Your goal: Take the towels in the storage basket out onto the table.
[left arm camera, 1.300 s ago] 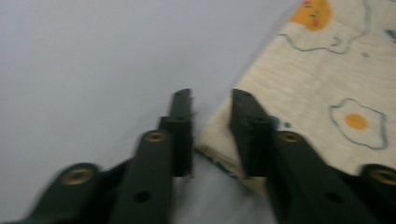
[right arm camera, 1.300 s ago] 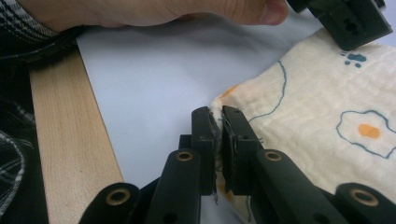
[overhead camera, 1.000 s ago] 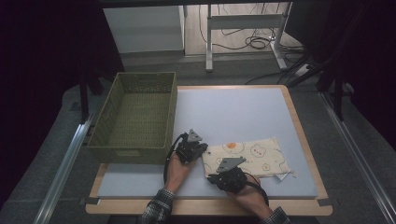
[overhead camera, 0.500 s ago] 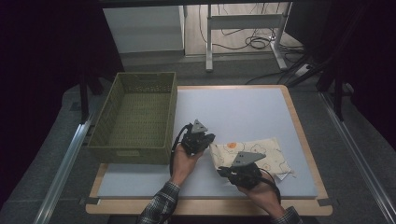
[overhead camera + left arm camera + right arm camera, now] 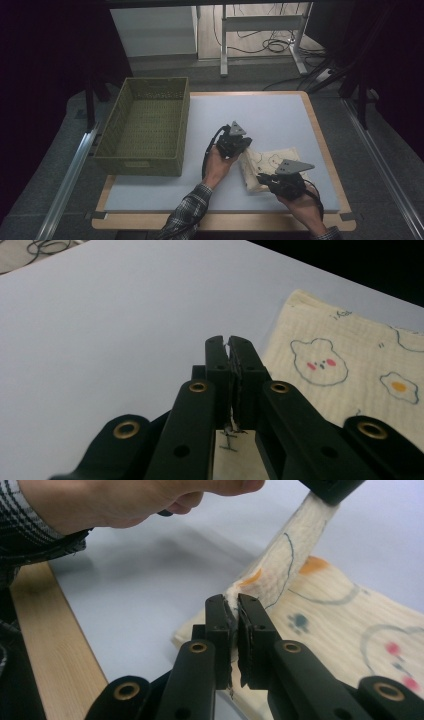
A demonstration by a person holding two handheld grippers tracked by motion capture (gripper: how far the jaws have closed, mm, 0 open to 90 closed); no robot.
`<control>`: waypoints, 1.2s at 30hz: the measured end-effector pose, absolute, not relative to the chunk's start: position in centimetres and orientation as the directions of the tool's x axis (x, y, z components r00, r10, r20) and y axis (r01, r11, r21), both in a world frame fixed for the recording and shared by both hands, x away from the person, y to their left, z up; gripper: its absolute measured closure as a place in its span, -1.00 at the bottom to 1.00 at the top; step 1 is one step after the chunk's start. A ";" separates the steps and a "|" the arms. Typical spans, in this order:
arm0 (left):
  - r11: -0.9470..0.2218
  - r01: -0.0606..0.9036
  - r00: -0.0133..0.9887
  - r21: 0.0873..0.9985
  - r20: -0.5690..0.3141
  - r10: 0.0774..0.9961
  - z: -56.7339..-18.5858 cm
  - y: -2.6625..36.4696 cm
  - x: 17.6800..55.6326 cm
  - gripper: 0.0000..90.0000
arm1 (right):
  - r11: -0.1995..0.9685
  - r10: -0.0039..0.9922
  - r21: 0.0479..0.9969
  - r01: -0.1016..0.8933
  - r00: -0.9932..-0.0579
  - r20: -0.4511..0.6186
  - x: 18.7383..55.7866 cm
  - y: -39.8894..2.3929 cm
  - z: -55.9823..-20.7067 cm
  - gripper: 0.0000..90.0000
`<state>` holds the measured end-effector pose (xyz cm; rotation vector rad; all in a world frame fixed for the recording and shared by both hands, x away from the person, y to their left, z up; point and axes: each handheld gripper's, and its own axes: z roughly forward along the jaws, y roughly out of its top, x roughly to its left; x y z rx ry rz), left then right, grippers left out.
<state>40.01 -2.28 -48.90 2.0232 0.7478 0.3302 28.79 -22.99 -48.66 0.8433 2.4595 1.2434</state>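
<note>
At the far left of the table (image 5: 150, 192) stands the green woven basket (image 5: 145, 127), well apart from the work and probably the destination for the folded item. To its right, your left gripper (image 5: 243, 146) is clamped on the left edge of the cream printed cloth (image 5: 272, 160); your right gripper (image 5: 266, 181), nearer you, is clamped on the same edge. Holding one edge at two points lets you lift it evenly and carry it across for a fold. The high view gives the overall layout. The right gripper view shows the fabric (image 5: 280, 575) stretched taut between both grips. The left gripper view shows the bear and egg print (image 5: 320, 362) lying flat.
</note>
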 end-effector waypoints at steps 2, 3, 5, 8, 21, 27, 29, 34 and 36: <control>-0.397 0.373 0.787 0.839 -0.059 0.614 -48.9 -3.1 40.3 0.95 | 0.451 0.618 0.802 0.392 -0.786 0.036 28.8 -23.9 -48.7 0.88; -0.401 0.369 0.791 0.838 -0.057 0.609 -48.9 -3.5 40.4 0.95 | 0.448 0.623 0.802 0.395 -0.781 0.037 28.8 -24.2 -48.7 0.88; -0.408 0.363 0.799 0.838 -0.054 0.599 -48.9 -4.1 40.6 0.95 | 0.436 0.635 0.805 0.402 -0.772 0.042 28.8 -25.0 -48.6 0.88; -0.426 0.343 0.814 0.837 -0.038 0.579 -49.0 -5.4 41.0 0.95 | 0.427 0.653 0.804 0.413 -0.757 0.041 28.8 -26.1 -48.6 0.88; -0.490 0.278 0.856 0.826 0.018 0.516 -48.8 -10.6 42.3 0.95 | 0.376 0.726 0.797 0.472 -0.685 0.062 28.9 -30.3 -49.1 0.87; -0.509 0.263 0.868 0.820 0.028 0.495 -48.7 -12.8 42.8 0.95 | 0.360 0.748 0.798 0.483 -0.661 0.063 28.8 -31.8 -49.1 0.88; -0.515 0.260 0.870 0.817 0.033 0.491 -48.8 -13.4 43.0 0.95 | 0.355 0.756 0.797 0.489 -0.652 0.064 28.8 -32.3 -49.1 0.87; -0.533 0.259 0.875 0.806 0.037 0.482 -49.2 -14.8 43.3 0.95 | 0.339 0.773 0.790 0.511 -0.630 0.076 29.1 -33.4 -49.5 0.87; -0.538 0.260 0.877 0.802 0.038 0.479 -49.3 -15.3 43.4 0.95 | 0.333 0.776 0.789 0.516 -0.625 0.081 29.1 -33.7 -49.7 0.87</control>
